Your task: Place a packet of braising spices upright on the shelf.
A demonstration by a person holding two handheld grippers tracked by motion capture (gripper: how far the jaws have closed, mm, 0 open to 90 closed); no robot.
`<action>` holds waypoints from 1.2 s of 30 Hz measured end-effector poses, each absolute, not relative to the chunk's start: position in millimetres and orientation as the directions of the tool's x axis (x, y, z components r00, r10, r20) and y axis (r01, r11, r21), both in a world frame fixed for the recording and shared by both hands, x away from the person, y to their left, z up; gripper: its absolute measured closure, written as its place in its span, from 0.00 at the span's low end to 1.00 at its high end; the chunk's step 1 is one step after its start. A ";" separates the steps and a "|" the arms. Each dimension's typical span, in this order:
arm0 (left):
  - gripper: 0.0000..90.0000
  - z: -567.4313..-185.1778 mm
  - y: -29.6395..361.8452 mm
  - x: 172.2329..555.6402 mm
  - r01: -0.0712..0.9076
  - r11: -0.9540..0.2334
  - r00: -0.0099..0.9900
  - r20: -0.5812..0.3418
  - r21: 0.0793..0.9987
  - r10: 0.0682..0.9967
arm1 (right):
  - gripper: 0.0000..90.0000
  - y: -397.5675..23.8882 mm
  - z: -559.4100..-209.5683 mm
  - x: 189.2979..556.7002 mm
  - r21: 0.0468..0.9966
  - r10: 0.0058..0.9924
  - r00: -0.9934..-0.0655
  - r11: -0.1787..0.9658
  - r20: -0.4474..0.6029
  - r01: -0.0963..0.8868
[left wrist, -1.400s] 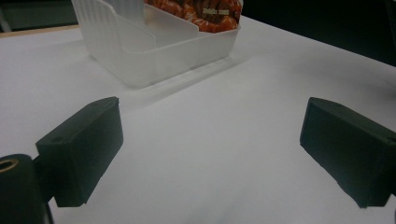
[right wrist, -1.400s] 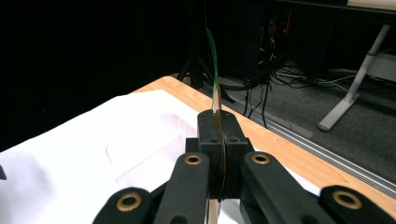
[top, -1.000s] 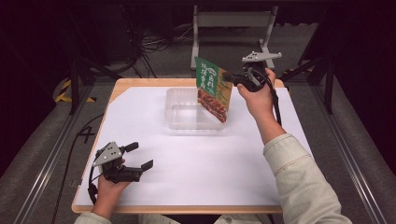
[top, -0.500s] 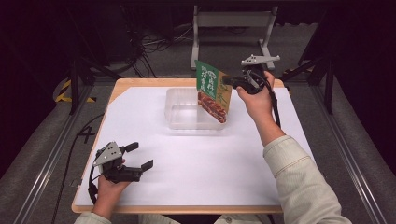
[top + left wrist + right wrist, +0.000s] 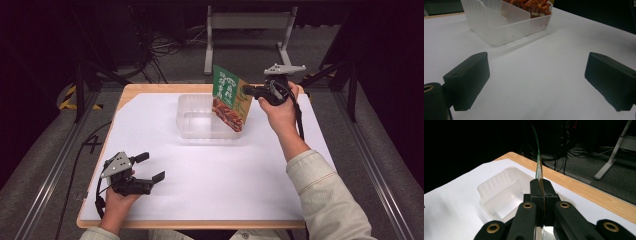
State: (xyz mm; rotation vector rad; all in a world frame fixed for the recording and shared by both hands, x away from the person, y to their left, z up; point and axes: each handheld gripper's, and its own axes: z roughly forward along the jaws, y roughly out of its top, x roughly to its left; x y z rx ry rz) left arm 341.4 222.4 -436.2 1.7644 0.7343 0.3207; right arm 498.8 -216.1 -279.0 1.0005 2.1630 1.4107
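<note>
A green and orange snack packet (image 5: 229,97) hangs tilted over the right part of a clear plastic container (image 5: 197,120), its lower end down inside. My right gripper (image 5: 248,90) is shut on the packet's right edge; in the right gripper view the packet (image 5: 538,161) shows edge-on, rising from between the closed jaws above the container (image 5: 499,195). My left gripper (image 5: 150,167) rests open near the table's front left, nothing between its fingers (image 5: 467,80). From there the container (image 5: 499,27) stands ahead with the packet's lower end (image 5: 531,6) in it.
A white sheet (image 5: 220,175) covers the wooden table (image 5: 150,89). A metal stand (image 5: 250,30) and cables lie on the dark floor behind the table. A divider wall splits the container inside.
The right gripper has lifted and shifted slightly with the packet, which stays over the container. The left gripper has not moved.
</note>
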 end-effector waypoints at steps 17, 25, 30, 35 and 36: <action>0.07 -436.2 221.1 343.0 0.312 -0.163 0.771 -0.149 0.936 0.619 | 0.67 -221.4 -273.1 492.5 0.925 0.735 -0.675 0.209 0.065 0.316; 0.07 -435.4 219.7 345.2 0.307 -0.163 0.776 -0.147 0.938 0.613 | 0.54 -231.5 -263.7 472.2 0.953 0.709 -0.705 0.191 0.032 0.236; 0.07 -435.2 219.7 345.4 0.308 -0.162 0.777 -0.150 0.938 0.611 | 0.49 -241.0 -261.2 455.2 0.963 0.683 -0.730 0.192 0.007 0.189; 0.07 -434.5 219.9 344.5 0.304 -0.159 0.774 -0.146 0.939 0.616 | 0.47 -253.4 -261.0 440.1 0.968 0.669 -0.743 0.186 0.000 0.168; 0.07 -434.4 219.9 344.4 0.304 -0.159 0.775 -0.146 0.939 0.615 | 0.46 -255.6 -260.8 437.4 0.969 0.666 -0.746 0.184 0.000 0.164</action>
